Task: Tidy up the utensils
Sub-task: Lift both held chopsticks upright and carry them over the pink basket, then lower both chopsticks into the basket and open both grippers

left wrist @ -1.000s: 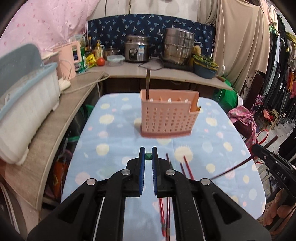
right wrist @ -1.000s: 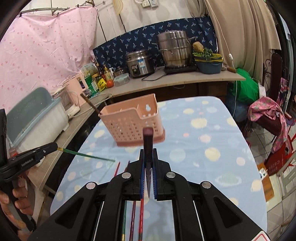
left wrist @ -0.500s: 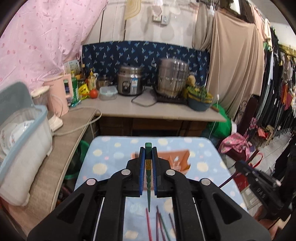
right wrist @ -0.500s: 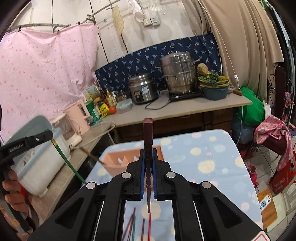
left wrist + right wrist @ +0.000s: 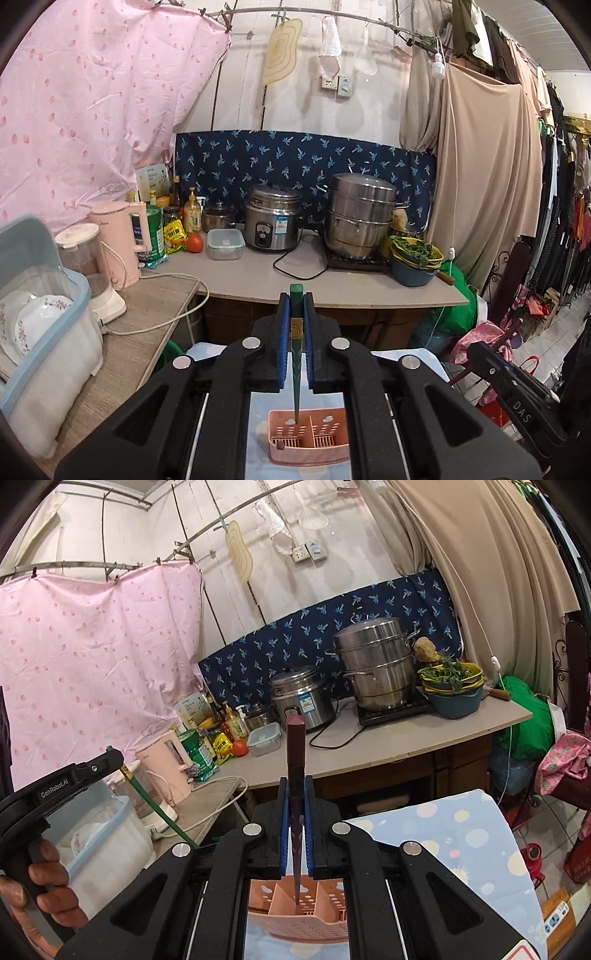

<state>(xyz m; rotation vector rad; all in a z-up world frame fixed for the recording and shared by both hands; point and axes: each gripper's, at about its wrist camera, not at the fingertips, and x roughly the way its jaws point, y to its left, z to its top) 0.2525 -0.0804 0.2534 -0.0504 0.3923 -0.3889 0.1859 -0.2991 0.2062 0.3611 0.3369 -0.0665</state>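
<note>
Gripping now: each gripper pinches one chopstick, point down, above the pink utensil holder.
Left gripper (image 5: 295,343): clamped on the green chopstick (image 5: 296,354); its square top stands above the blue pads, its tip hangs over the left compartment of the utensil holder (image 5: 308,437).
Right gripper (image 5: 295,823): clamped on the maroon chopstick (image 5: 295,775); its tip reaches down among the holder's dividers, though which compartment cannot be told.
Holder: stands on the dotted blue tablecloth (image 5: 461,834); one dark chopstick end (image 5: 280,446) shows at its near left corner.
Left view only: the right gripper's black body at the right edge, marked DAS.
Right view only: the hand (image 5: 44,886) on the left gripper's handle and the green chopstick slanting down from its fingers.
Counter (image 5: 332,284): carries a rice cooker (image 5: 271,218), a stacked steel steamer (image 5: 360,214), a pink kettle (image 5: 120,242) and a tomato (image 5: 194,242).
Left side: a lidded bin (image 5: 44,325) holding plates.
</note>
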